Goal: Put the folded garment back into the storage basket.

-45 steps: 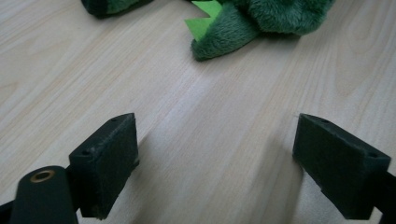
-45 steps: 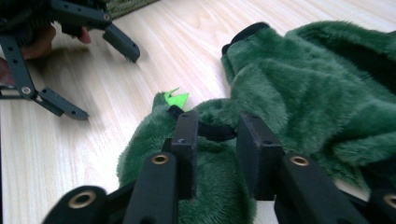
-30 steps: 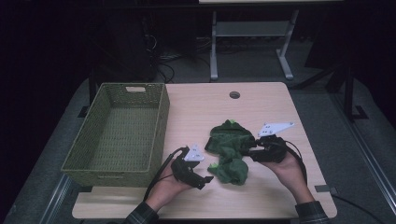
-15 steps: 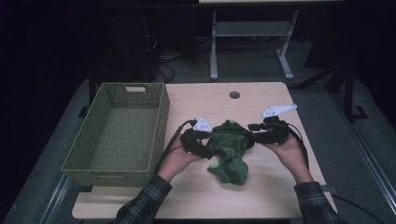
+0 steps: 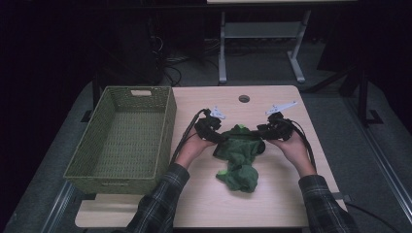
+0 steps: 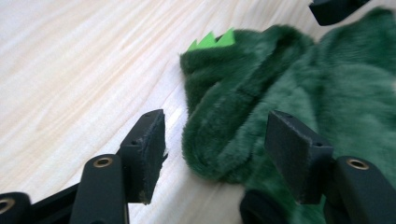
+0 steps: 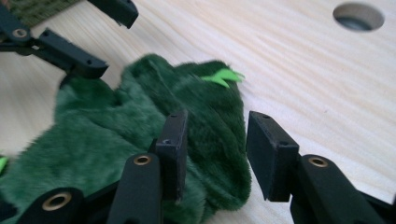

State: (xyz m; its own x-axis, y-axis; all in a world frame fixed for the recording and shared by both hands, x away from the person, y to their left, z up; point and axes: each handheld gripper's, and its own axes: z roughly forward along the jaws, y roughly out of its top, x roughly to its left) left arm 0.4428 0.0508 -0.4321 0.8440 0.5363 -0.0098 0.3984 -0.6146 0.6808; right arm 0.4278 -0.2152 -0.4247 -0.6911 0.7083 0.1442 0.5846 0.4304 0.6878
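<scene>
The green plush (image 5: 239, 156) lies on the tabletop (image 5: 272, 204), outside the basket (image 5: 121, 136). The left claw (image 6: 212, 149) has just been closing around a fold, pads not yet pressing; the right claw (image 7: 215, 149) straddles another edge, released. Lifting and binning remain.

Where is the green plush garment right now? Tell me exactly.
In the high view the green plush garment lies mid-table, right of the wicker basket, between the left claw and right claw.
</scene>
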